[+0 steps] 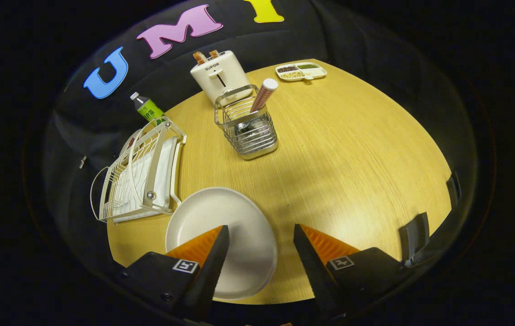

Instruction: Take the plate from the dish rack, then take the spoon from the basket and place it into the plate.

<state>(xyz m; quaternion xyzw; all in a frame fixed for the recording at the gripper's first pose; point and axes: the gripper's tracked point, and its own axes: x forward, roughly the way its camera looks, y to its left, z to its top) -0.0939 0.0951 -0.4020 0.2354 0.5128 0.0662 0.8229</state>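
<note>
A white plate (235, 235) lies flat near the table's (352, 149) front edge, partly under the wide-open, empty hand-held gripper (261, 235). Beyond, a wire basket (247, 124) holds a spoon (242, 129) and a checked-handled utensil (263, 95). An empty dish rack (137, 174) sits at the left edge, a toaster (219, 74) and sectioned tray (301, 71) toward the far edge.

The tongs (261, 233) hang over the wooden desk (352, 149) with their fingers spread apart and nothing held; the white plate (235, 226) lies flat on the desk under the left finger and in the gap between the two. Beside the plate stands the white dish rack (142, 174), a green bottle (148, 108) beyond it. Farther ahead, the wire basket (248, 129) holds the spoon (264, 94), with a toaster (219, 74) just behind and a divided tray (301, 71) off to its side.
</note>
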